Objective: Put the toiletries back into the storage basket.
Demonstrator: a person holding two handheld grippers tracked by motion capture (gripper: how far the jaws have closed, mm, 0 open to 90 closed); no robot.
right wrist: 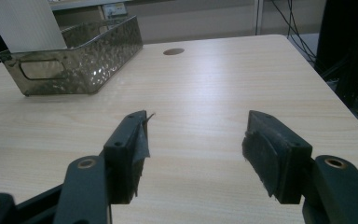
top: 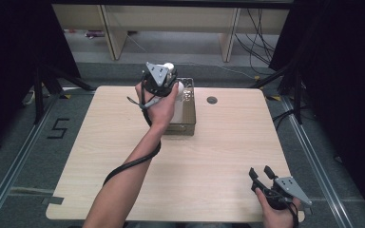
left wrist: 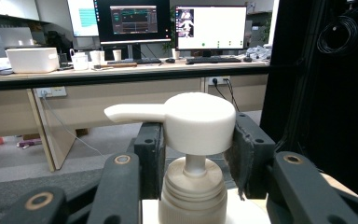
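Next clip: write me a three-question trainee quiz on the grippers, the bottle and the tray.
1. True or false: the left gripper is shut on the pump bottle.
2. The right gripper has its jaws: A) open with nothing between them B) shut on a cloth C) shut on the tray.
3. Fill in: the bottle is held above the clear ____ on the table.

Key: 1 true; 2 A; 3 tray.

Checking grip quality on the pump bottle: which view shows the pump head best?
Left gripper view: the pump head sits close up between the left gripper pads, spout pointing left. In the high view it is a small white bit behind that gripper. The right gripper view shows the bottle's white body in the tray.
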